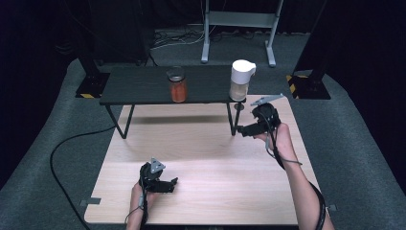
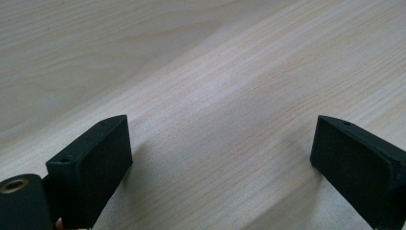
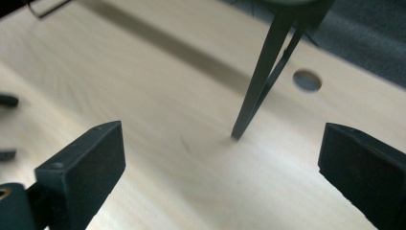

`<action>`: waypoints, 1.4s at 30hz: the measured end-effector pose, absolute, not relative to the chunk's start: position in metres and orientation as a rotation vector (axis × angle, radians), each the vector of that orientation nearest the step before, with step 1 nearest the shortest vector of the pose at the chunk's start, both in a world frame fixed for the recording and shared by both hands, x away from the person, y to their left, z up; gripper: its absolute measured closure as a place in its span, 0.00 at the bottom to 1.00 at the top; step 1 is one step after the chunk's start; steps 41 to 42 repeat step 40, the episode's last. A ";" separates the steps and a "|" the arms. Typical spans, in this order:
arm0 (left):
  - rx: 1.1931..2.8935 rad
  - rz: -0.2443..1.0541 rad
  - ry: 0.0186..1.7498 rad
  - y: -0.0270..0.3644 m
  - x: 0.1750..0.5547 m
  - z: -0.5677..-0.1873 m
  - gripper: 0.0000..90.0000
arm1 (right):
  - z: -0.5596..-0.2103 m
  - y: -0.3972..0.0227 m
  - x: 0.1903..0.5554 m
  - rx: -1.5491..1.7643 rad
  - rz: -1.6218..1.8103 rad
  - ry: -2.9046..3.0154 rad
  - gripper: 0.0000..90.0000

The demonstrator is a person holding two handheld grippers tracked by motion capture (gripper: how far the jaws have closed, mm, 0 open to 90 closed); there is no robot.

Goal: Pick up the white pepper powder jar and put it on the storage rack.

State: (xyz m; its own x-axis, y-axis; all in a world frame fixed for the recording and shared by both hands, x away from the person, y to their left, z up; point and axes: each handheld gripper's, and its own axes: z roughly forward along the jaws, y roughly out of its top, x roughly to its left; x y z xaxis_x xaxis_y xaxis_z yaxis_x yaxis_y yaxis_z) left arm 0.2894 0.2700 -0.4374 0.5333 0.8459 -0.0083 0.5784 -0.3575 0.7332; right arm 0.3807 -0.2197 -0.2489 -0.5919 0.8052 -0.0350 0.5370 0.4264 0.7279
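On the low black shelf [image 1: 143,86] at the back stand a glass jar [image 1: 177,85] of orange contents and a white jug [image 1: 241,79]. My right gripper [image 1: 241,130] hovers over the wooden table [image 1: 206,158] just below the jug, pointing left at the shelf's right leg [image 1: 231,119]. In the right gripper view its jaws [image 3: 220,158] stand wide apart, open, with only bare wood and the thin black leg [image 3: 258,91] ahead. My left gripper [image 1: 172,183] lies low near the table's front edge, pointing right. It is open [image 2: 218,153], nothing between its jaws.
A round hole [image 3: 307,80] is cut in the tabletop beside the shelf leg. Grey carpet [image 1: 354,143] surrounds the table, with a black cable [image 1: 62,148] at the left. A grey metal stand [image 1: 238,24] and dark posts stand behind the shelf.
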 end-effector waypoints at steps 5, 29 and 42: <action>2.074 0.494 1.149 0.270 0.289 -0.437 0.08 | -0.285 -0.226 0.359 1.155 0.938 2.348 0.00; 2.074 0.497 1.146 0.270 0.289 -0.438 0.08 | -0.427 -0.276 0.274 1.279 1.016 2.185 0.00; 2.075 0.498 1.146 0.269 0.288 -0.438 0.08 | -0.436 -0.285 0.272 1.315 1.069 2.158 0.00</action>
